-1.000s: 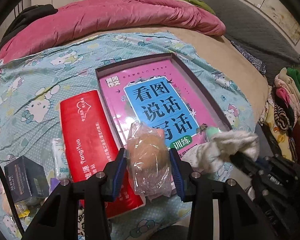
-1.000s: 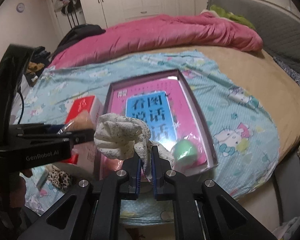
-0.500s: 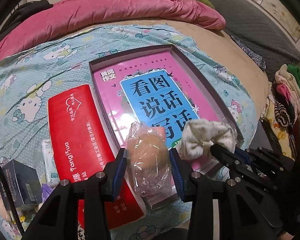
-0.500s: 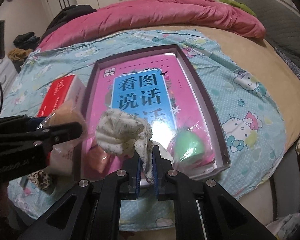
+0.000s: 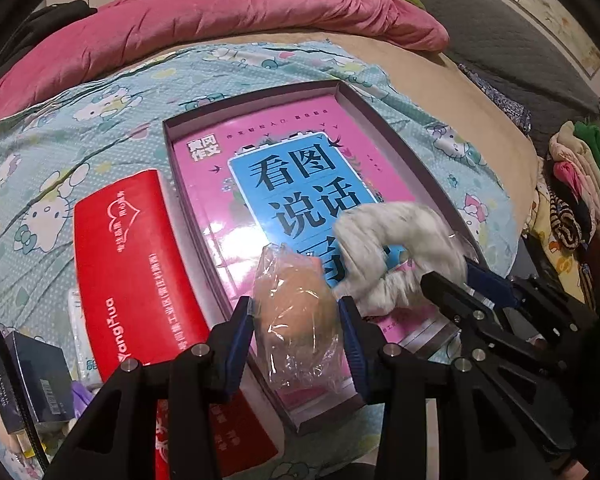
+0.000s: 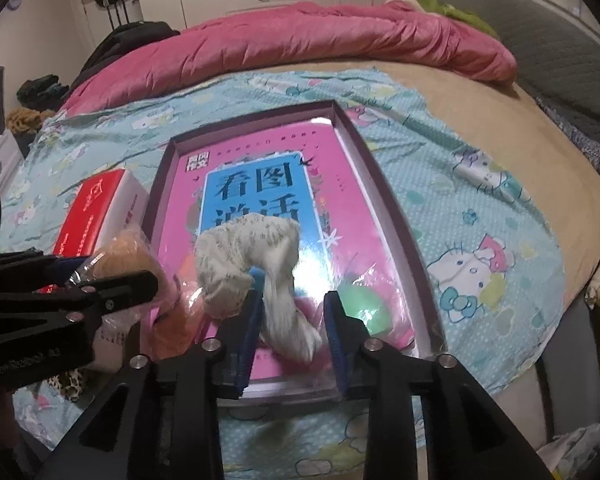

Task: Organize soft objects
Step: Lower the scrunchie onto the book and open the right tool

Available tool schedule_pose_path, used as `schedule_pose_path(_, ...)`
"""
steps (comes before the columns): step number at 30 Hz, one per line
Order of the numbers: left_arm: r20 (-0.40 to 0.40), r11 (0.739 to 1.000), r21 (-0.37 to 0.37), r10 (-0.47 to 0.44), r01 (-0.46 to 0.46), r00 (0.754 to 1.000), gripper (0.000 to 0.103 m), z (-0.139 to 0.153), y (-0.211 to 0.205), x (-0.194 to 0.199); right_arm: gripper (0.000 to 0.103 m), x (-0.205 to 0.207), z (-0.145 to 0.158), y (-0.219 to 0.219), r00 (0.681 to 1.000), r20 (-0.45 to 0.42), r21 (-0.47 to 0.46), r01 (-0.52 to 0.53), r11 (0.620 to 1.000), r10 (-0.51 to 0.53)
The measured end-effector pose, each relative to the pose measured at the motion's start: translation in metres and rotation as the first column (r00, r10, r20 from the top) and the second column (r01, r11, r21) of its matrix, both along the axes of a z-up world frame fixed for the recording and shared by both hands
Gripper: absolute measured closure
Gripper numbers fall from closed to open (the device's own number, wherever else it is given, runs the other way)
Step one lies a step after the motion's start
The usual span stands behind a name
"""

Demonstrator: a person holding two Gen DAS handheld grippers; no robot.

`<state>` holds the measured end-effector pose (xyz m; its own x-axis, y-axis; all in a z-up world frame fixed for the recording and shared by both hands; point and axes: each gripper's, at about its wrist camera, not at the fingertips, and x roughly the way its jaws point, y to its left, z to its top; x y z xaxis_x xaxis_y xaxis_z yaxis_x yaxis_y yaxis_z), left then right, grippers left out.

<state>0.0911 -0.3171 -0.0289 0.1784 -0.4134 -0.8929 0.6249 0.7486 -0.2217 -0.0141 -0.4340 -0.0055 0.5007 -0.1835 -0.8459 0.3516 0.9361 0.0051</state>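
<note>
A shallow purple-rimmed box (image 5: pixel 400 140) lies on the bed with a pink and blue book (image 5: pixel 300 184) in it. My left gripper (image 5: pixel 295 308) hovers over its near left corner, shut on a brown soft lump in clear plastic (image 5: pixel 292 292). My right gripper (image 6: pixel 294 300) is over the box's near end and its jaws are opening. A white speckled cloth (image 6: pixel 244 252) hangs between them, leaning on the left pad and clear of the right one. A green soft ball in plastic (image 6: pixel 364 304) and an orange soft piece (image 6: pixel 172 320) lie in the box.
A red carton (image 5: pixel 132 260) lies left of the box on the cartoon-cat sheet (image 5: pixel 60 168). A small dark box (image 5: pixel 28 376) sits at the near left. A pink quilt (image 5: pixel 220 20) is heaped at the back, and clothes (image 5: pixel 572 184) are piled off the right edge.
The right jaws have parted from a tight grip on the white cloth, which now sags over the book. Both grippers have come lower and closer over the box's near end.
</note>
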Motion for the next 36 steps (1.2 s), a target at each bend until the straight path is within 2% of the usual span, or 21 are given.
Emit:
schedule_pose_path(12,-0.044,0.999,0.001,-0.037,0.037,0.998,0.059,-0.011,-0.01,-0.004,0.067,-0.012,0.01,-0.012,0.999,0.029,0.014,0.037,0.999,-0.037)
schedule_pose_path(19,-0.045,0.991,-0.064,-0.123,0.12,0.991,0.059,-0.002,-0.023,-0.024,0.067,-0.02,0.019,-0.019,0.996,0.051,0.008,0.069,0.998,-0.069)
schedule_pose_path(23,-0.052,0.986,-0.062,-0.161,0.157,0.986,0.06,-0.004,-0.032,-0.033,0.062,-0.021,0.02,-0.02,0.997,0.032,-0.046,0.074,0.996,-0.073)
schedule_pose_path(25,-0.069,0.986,-0.059,-0.16,0.156,0.985,0.06,-0.007,-0.035,-0.033,0.061,-0.022,0.019,-0.022,0.997,0.028,-0.043,0.074,0.996,-0.073)
schedule_pose_path(29,-0.071,0.987,-0.035,-0.16,0.158,0.985,0.059,-0.014,-0.038,-0.032,0.049,-0.025,0.021,-0.026,0.997,0.031,-0.047,0.079,0.996,-0.078)
schedule_pose_path(36,-0.071,0.988,-0.005,-0.154,0.154,0.986,0.056,-0.022,-0.041,-0.03,0.046,-0.029,0.021,-0.028,0.996,0.026,-0.053,0.088,0.995,-0.087)
